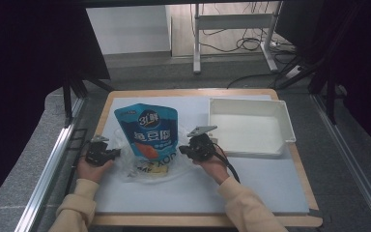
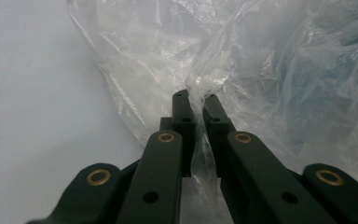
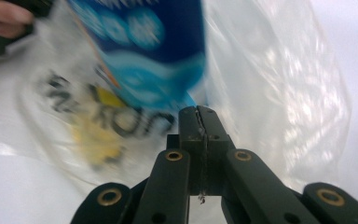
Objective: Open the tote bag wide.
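- Your high view looks forward and down over the table (image 1: 299, 193) from its near edge, far enough to take in all four edges.
- Each gripper view sits low, close behind its own jaws.
- All three share the plastic bag (image 1: 125, 164) (image 2: 270, 70) (image 3: 284, 84).

We see a clear, crinkled plastic bag (image 1: 147, 166) lying on the table's near middle with its mouth toward the far side, and a blue printed pouch (image 1: 147, 130) lying flat, its lower end tucked inside the bag's mouth.
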{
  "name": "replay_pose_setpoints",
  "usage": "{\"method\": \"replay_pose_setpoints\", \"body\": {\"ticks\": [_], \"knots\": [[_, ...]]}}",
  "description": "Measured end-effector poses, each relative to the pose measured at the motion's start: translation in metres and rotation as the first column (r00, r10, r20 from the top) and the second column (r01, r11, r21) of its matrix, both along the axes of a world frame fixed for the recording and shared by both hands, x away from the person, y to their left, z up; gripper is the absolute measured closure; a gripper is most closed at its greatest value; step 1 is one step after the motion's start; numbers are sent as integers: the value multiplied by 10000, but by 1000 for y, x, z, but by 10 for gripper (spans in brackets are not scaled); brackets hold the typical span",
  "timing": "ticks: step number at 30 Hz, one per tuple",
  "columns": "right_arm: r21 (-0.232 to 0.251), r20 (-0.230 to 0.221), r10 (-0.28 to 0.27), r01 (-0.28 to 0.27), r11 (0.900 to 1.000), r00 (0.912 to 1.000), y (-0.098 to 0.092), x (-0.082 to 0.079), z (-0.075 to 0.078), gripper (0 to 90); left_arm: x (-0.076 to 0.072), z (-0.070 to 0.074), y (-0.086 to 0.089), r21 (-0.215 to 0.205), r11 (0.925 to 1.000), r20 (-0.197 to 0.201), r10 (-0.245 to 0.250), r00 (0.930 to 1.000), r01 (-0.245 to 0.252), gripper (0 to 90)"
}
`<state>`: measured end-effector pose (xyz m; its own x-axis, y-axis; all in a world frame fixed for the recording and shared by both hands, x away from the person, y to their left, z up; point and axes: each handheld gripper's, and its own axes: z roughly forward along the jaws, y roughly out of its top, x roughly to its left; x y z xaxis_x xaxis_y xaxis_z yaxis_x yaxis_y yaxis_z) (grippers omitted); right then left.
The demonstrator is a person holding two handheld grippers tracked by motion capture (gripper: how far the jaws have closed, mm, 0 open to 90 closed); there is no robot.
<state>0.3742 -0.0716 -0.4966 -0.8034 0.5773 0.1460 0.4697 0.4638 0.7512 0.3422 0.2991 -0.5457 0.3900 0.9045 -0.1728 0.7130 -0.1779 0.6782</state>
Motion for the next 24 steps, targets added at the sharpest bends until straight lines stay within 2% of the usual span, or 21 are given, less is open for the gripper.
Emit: {"method": "replay_pose_setpoints", "body": {"ticks": [2,8,11,13,16,20,24], "knots": [[-280,-122,-143,140,9995,9998,-3,2,-9,891,0,-1,0,2,10000,-11,-8,10000,8,873],[-516,-470,-419,395,9979,9980,-20,-4,-24,891,0,-1,0,-32,10000,-13,25,10000,-25,873],[-570,-567,-509,477,9972,9971,-29,-7,-31,891,1,-1,-1,-39,10000,-13,25,10000,-25,873],[-424,-598,-513,488,9979,9969,-33,-7,-31,891,1,-1,0,-37,10000,-14,27,10000,-27,873],[-28,-449,-434,433,9991,9980,-32,-9,-21,891,1,-1,0,-16,10000,-16,25,10000,-25,873],[518,372,-285,265,9983,9989,-23,-13,8,891,1,-1,0,22,10000,-24,-3,10000,3,873],[753,697,-519,466,9961,9962,-14,-2,26,891,1,-1,-1,-26,10000,0,46,10000,-46,873]]}}
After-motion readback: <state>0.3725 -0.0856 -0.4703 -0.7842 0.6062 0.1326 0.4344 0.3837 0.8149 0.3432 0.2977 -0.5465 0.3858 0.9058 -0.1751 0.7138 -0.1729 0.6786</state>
